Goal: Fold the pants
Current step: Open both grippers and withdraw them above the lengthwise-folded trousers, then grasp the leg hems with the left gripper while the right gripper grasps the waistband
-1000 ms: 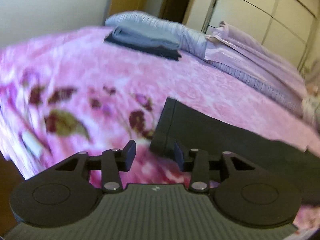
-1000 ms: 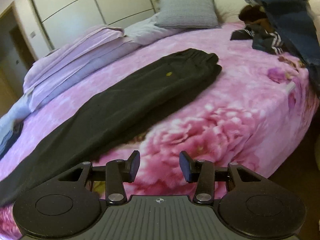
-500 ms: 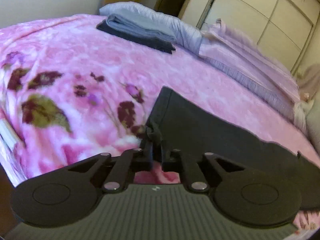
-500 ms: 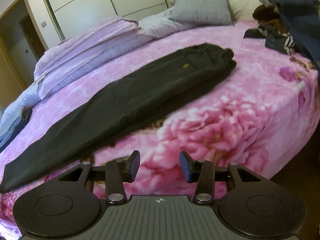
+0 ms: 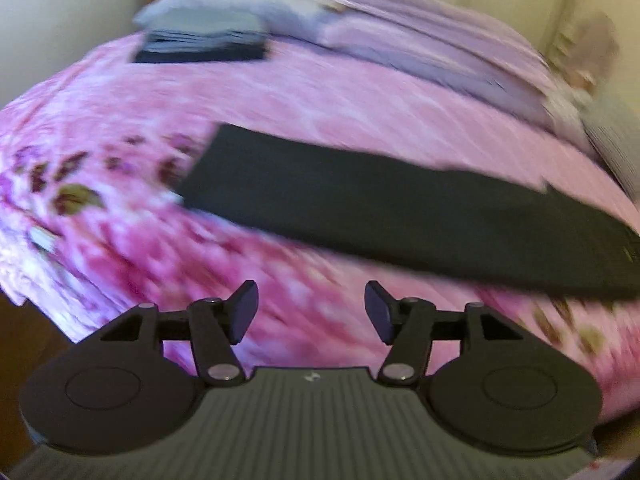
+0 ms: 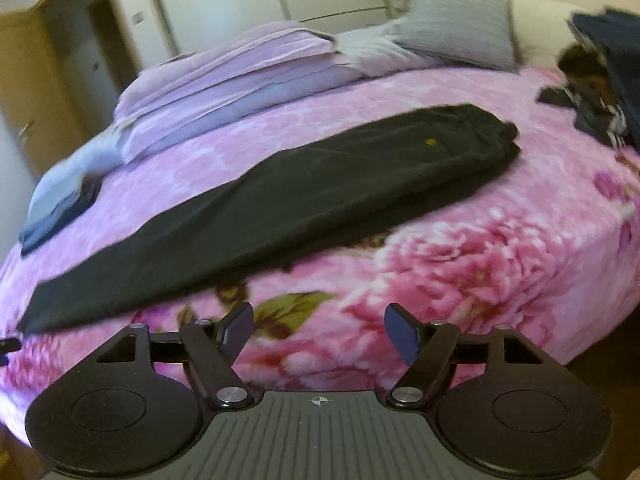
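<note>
Black pants [image 6: 320, 188] lie flat and long across the pink floral bedspread [image 6: 460, 248], waistband toward the right with a small yellow mark, leg hems toward the left. In the blurred left wrist view the hem end of the pants [image 5: 360, 196] lies beyond my left gripper [image 5: 310, 314], whose jaws are opening with nothing between them. My right gripper [image 6: 320, 332] hovers over the bedspread in front of the pants, jaws opening wide and empty.
A folded stack of grey and dark clothes [image 5: 200, 40] sits at the far left of the bed. Lilac folded bedding [image 6: 240, 76] and a grey pillow [image 6: 456, 32] lie behind the pants. A heap of dark clothes [image 6: 596, 76] sits at the right. Wardrobe doors stand behind.
My left gripper shut on the pants' hem corner half a second ago, then let go and pulled back. My right gripper's jaws spread wider and it backed away slightly.
</note>
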### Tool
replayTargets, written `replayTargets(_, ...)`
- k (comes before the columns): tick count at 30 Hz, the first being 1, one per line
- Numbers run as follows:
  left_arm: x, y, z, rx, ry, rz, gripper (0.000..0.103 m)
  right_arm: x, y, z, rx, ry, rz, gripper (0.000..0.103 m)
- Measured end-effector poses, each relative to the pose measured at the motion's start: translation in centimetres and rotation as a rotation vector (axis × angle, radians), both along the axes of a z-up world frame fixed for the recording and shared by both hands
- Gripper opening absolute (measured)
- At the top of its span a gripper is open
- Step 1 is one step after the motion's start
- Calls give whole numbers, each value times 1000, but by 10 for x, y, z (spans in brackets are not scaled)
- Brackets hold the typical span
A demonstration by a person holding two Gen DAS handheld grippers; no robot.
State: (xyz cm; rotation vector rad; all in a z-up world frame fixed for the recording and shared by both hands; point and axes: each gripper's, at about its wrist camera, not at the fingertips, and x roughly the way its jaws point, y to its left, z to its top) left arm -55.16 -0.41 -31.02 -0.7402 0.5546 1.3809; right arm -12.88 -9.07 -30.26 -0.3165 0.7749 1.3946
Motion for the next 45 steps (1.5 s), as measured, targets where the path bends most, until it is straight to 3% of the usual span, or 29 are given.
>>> replayTargets(6, 52, -43, 12, 15, 56, -162, 55, -15, -21, 18, 28, -47, 38, 70)
replayTargets(18, 92, -85, 31, 66, 102, -308, 56, -13, -68, 34, 70, -59, 14, 72)
replayTargets(33, 112, -87, 43, 83, 126, -345, 57, 7, -77, 34, 71, -40, -38, 72)
replayTargets(41, 126, -67, 43, 77, 147, -347, 59, 19, -69, 38, 81, -26, -42, 72)
replayTargets(45, 125, -47, 36, 82, 69, -360, 59, 32, -60, 39, 75, -28, -61, 72)
